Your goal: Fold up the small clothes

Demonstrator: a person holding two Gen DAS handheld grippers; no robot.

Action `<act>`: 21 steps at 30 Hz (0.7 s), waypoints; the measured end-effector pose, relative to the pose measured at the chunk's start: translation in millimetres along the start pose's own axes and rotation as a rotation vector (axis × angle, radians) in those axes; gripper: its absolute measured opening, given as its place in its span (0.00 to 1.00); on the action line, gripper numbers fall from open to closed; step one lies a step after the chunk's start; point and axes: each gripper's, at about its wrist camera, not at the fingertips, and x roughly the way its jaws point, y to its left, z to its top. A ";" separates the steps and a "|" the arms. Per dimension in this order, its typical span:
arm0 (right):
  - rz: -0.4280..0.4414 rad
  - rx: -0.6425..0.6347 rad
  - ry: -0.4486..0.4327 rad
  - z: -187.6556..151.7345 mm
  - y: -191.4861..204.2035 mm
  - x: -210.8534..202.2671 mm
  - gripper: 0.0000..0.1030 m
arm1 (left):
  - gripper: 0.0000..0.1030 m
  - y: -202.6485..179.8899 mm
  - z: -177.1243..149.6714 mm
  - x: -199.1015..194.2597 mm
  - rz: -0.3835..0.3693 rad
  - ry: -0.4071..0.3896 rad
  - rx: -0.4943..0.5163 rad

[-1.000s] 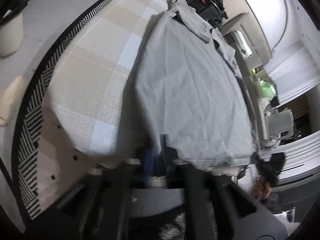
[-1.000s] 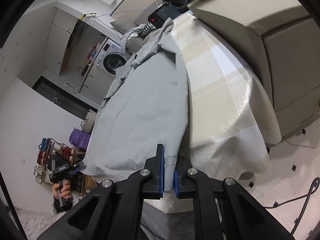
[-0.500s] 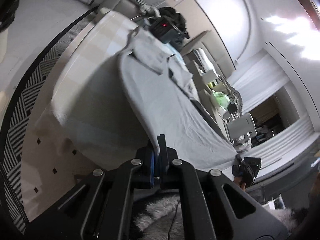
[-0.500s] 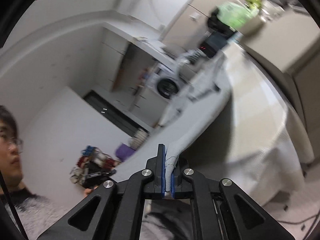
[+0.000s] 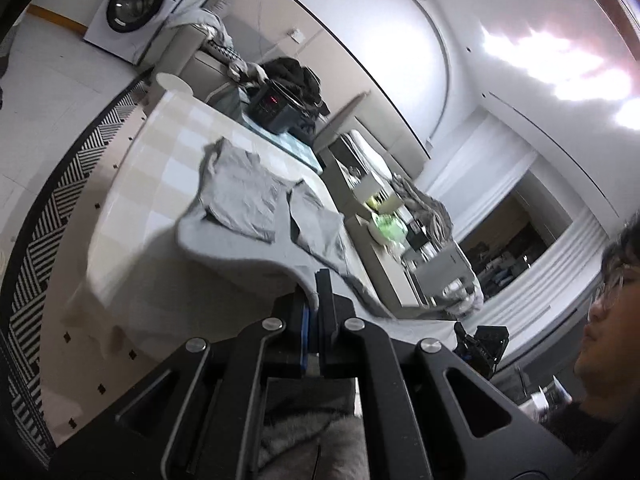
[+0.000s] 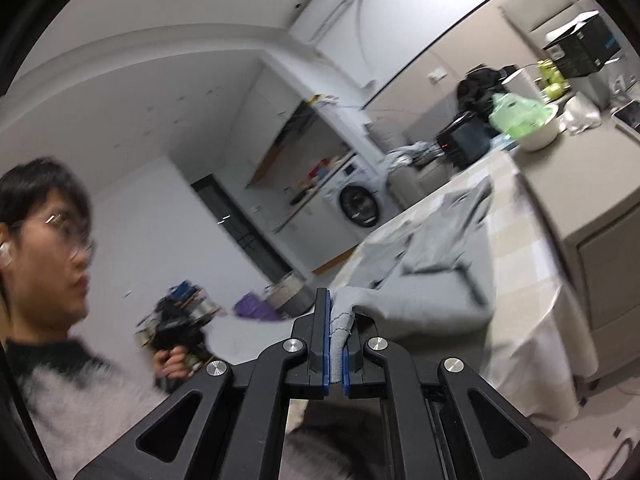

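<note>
In my left claw's view, going from the left, I see a striped rug point(image 5: 38, 216) on the floor and a washing machine point(image 5: 132, 4) up in the corner — a second ago that view was full of cloth and table, and no washer showed. Next comes the table with its checked cloth point(image 5: 160, 160), and on it the far part of the grey shirt point(image 5: 240, 200), its collar end lying flat. Before, the whole shirt lay spread out on the table; now its near end is lifted off and hangs in the air toward me. My left claw point(image 5: 318, 292) is pinched tight on one bottom corner of the shirt, just like before, but it has come up higher. Past it sits a black cooker point(image 5: 276, 110) at the far end of the table, and far right I see my own face at the edge. In my right claw's view, my other hand point(image 6: 172, 362) shows on the left, blurry. In the middle my right claw point(image 6: 336, 320) is squeezed shut on the other bottom corner — grey cloth is bunched between its blue pads. To the right the shirt sags down to the table, with a green bag in a white bowl point(image 6: 532, 124) on the counter beyond.
</note>
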 end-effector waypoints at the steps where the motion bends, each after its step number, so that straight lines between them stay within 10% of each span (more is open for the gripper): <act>1: -0.019 0.017 -0.006 8.8 -3.5 7.1 0.04 | 0.00 1.8 7.0 2.1 0.002 -0.011 -0.016; 8: -0.115 -0.012 -0.009 75.7 -18.0 81.8 0.04 | 0.00 11.4 88.1 58.5 0.028 -0.038 0.014; 21: -0.315 0.077 0.021 199.5 -114.7 261.0 0.04 | 0.00 102.7 255.7 295.0 0.144 -0.019 -0.083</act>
